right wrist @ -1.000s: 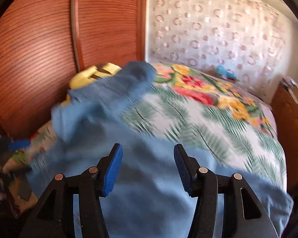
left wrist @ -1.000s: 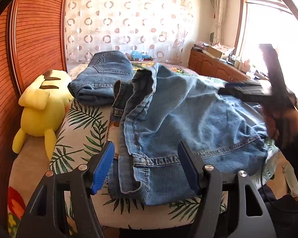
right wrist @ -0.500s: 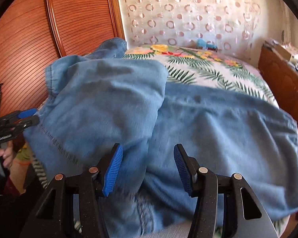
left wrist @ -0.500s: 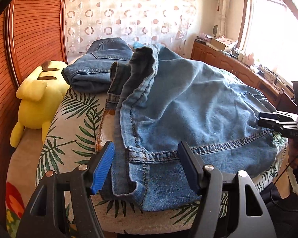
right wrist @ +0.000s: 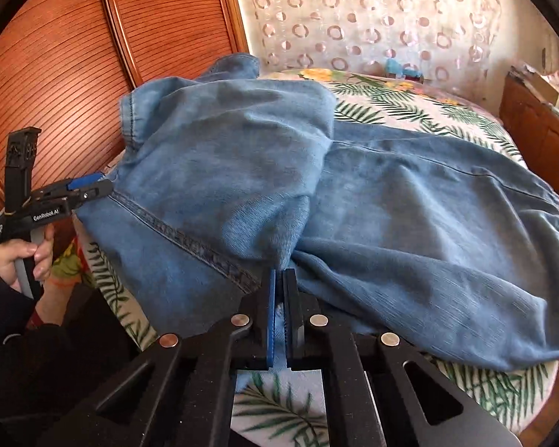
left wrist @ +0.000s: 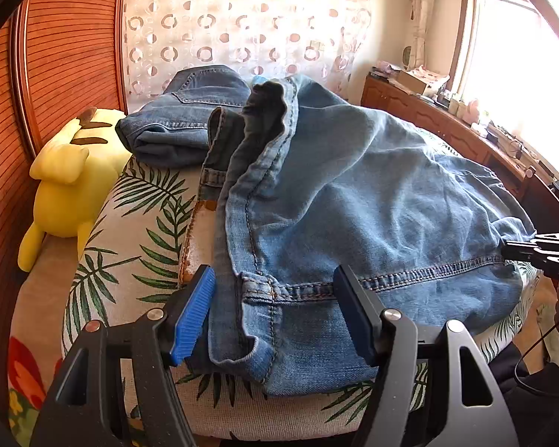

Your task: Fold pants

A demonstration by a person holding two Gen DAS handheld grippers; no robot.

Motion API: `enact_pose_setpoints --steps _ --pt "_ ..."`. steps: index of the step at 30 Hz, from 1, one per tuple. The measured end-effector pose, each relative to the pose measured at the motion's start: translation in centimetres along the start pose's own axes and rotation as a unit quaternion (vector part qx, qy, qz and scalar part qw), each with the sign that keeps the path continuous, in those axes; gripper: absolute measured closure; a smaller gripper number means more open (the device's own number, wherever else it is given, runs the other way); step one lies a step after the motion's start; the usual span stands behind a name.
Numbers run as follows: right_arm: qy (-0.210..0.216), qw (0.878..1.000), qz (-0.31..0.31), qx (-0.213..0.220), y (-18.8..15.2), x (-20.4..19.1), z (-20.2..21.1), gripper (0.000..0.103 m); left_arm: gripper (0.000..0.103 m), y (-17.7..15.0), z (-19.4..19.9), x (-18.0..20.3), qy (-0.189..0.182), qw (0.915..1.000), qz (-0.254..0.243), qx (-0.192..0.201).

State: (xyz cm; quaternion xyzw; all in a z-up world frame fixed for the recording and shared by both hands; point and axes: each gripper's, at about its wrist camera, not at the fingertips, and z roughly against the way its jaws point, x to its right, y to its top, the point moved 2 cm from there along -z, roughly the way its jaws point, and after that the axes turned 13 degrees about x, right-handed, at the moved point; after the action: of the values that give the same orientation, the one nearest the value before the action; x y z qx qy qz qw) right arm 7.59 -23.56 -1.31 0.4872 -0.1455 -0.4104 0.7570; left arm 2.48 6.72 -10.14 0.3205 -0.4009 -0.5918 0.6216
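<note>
Two grippers at jeans [left wrist: 372, 201] heaped on bed [left wrist: 130, 246]. Right gripper [right wrist: 279, 287] pinched near edge, pads pressed on denim. Left gripper [left wrist: 272, 313] spread, waistband corner between pads, legs running rightward.

one gripper gaping, one pinching

the left gripper [left wrist: 275, 311] is holding its fingers wide apart, pointing forward and level. the right gripper [right wrist: 279, 290] is pressing its fingers nearly together on a fold of the pants [right wrist: 316, 193]. the left hand [right wrist: 26, 257] is gripping its handle.
</note>
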Motion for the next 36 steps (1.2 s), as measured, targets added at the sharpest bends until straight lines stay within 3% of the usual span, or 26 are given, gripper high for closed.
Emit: enact_pose_setpoints --steps 7,10,13,18,27,29,36 --pt "-0.007 1.0 -0.005 0.027 1.1 0.4 0.3 0.1 0.036 1.1 0.6 0.2 0.002 0.9999 -0.008 0.015" --pt "-0.038 0.998 0.002 0.049 2.1 1.1 0.2 0.097 0.036 2.3 0.6 0.3 0.001 0.9996 -0.012 0.027" --pt "-0.086 0.994 0.016 0.07 3.0 2.3 -1.4 0.085 0.036 4.1 0.3 0.5 0.001 0.9989 -0.021 0.042" --pt "-0.102 0.994 -0.004 0.041 1.9 4.1 -4.8 0.084 0.036 6.9 -0.6 0.2 -0.003 0.9976 -0.026 0.064" --pt "-0.105 0.993 -0.003 0.05 0.7 4.5 -5.1 0.078 0.07 9.2 -4.2 -0.2 -0.011 0.998 -0.042 0.047" --pt "-0.097 0.994 -0.001 0.051 0.5 3.6 -5.8 0.073 0.083 9.2 -5.0 -0.5 -0.006 0.9981 -0.047 0.04" --pt "-0.099 0.994 0.002 0.052 0.5 3.2 -6.4 0.072 0.086 10.1 -6.6 -3.0 0.036 0.998 -0.043 0.032"
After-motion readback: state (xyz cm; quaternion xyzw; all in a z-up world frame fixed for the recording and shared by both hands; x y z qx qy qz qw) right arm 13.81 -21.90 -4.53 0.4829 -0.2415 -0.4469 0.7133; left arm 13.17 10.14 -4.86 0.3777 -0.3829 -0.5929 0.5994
